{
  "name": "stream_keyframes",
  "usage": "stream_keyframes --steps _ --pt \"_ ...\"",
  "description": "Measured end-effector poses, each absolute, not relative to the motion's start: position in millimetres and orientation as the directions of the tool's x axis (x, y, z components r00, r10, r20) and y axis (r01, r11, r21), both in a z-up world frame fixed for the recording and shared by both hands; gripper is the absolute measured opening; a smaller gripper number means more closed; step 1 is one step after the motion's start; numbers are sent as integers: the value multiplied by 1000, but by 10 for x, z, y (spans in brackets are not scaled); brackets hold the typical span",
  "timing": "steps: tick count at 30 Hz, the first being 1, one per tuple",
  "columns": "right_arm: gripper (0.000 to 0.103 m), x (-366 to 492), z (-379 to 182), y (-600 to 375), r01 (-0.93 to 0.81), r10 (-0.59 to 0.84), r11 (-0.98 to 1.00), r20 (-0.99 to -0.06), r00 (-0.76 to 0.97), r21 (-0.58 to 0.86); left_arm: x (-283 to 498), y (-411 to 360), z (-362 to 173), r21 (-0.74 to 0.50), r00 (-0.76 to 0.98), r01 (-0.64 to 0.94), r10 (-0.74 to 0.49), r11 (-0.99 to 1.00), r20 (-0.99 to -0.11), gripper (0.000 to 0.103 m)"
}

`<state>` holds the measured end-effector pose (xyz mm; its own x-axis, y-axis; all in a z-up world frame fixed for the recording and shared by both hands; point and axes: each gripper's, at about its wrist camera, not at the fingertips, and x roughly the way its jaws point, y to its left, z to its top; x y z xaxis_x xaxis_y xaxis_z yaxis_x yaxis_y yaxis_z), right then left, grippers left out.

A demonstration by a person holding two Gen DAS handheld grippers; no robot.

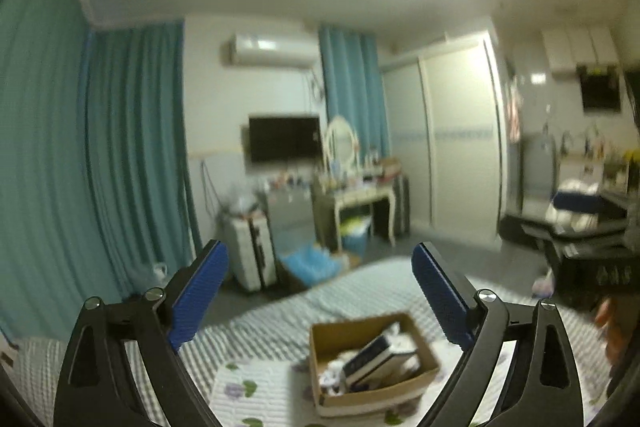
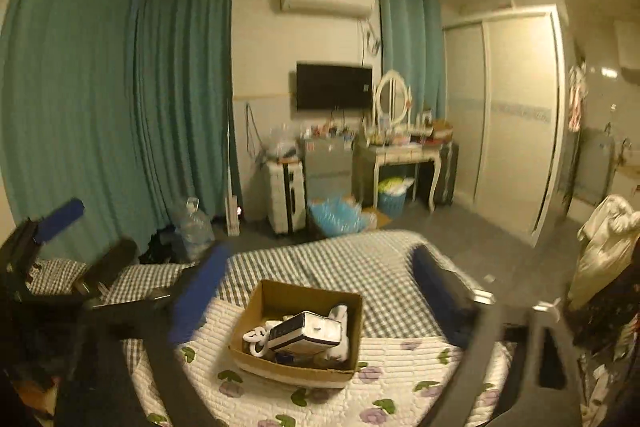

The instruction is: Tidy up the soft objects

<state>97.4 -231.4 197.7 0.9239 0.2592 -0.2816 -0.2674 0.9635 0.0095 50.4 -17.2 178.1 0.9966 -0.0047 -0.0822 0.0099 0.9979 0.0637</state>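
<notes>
Right gripper (image 2: 316,291) spread wide, empty — left gripper (image 1: 320,291) likewise. Cardboard box (image 2: 298,335) sits on bed (image 2: 340,259) just ahead, below your fingertips; soft white items (image 2: 256,341) inside. Descend slowly — avoid dark book (image 2: 306,333).

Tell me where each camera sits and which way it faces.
Left wrist: rides the left claw, raised over the bed, facing the TV wall; open blue fingers show.
Right wrist: rides the right claw, aimed down the bed at the cardboard box; its open fingers and the left claw show.
Shared: box, bed, TV, curtains.
</notes>
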Motion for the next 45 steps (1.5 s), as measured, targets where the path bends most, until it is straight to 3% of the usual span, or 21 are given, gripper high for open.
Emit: stream_keyframes --steps 5,8,13,16,17,24,32,45 --pt "103 392 1996 -2481 -263 263 964 -218 940 29 -60 -127 1795 77 999 -7 4 997 32 95" --pt "103 189 1850 -2489 -259 258 966 -187 948 17 -168 -124 1673 96 999 -21 16 995 48 95" --pt "103 50 1508 -2442 -268 266 963 -143 953 9 -101 -148 1332 115 1000 -18 18 993 -3 96" --pt "103 132 1253 -2388 -279 279 960 -144 949 19 88 -133 1055 117 996 3 8 993 -93 96" --pt "103 183 1132 -2363 -275 274 961 -150 950 16 205 -113 919 114 990 20 -3 993 -143 96" --pt "103 632 454 -2314 -246 251 968 -279 927 55 555 -54 347 60 962 6 10 998 -273 95" --pt "103 813 -18 -2281 -227 224 973 -348 910 34 531 -72 207 48 959 -21 33 999 -280 95" --pt "103 771 82 -2191 -224 217 974 -322 921 14 515 41 158 25 956 -16 23 1000 -292 95"
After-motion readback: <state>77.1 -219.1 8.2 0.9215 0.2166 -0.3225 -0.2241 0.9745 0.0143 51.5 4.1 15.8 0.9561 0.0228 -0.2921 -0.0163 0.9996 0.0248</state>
